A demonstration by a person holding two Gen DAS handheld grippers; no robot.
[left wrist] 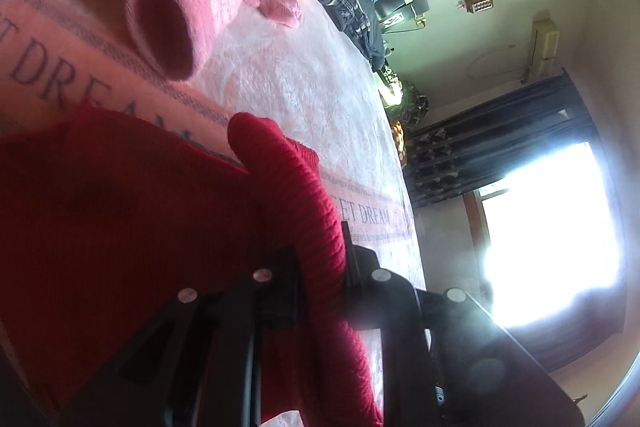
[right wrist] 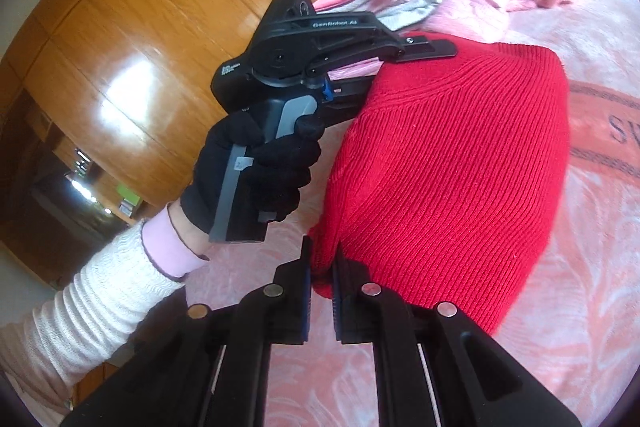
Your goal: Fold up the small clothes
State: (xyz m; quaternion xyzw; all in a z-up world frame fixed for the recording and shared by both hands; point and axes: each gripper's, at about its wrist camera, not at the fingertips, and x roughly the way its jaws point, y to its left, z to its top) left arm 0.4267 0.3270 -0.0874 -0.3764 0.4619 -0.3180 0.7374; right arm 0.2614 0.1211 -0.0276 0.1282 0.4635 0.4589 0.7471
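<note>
The red sweater (right wrist: pixel 448 163) lies on the bed's pink blanket (right wrist: pixel 580 267). The right hand-held gripper (right wrist: pixel 322 267) pinches the sweater's edge at 6 o'clock. The left hand-held gripper (left wrist: pixel 320 259), held by a black-gloved hand (right wrist: pixel 256 167), is closed on the thick collar at 11 o'clock.

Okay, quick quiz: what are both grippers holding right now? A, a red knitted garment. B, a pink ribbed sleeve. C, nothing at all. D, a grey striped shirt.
A: the right gripper pinches a corner of the red knitted garment, and the left gripper clamps its thick ribbed edge, as the left wrist view shows.
</note>
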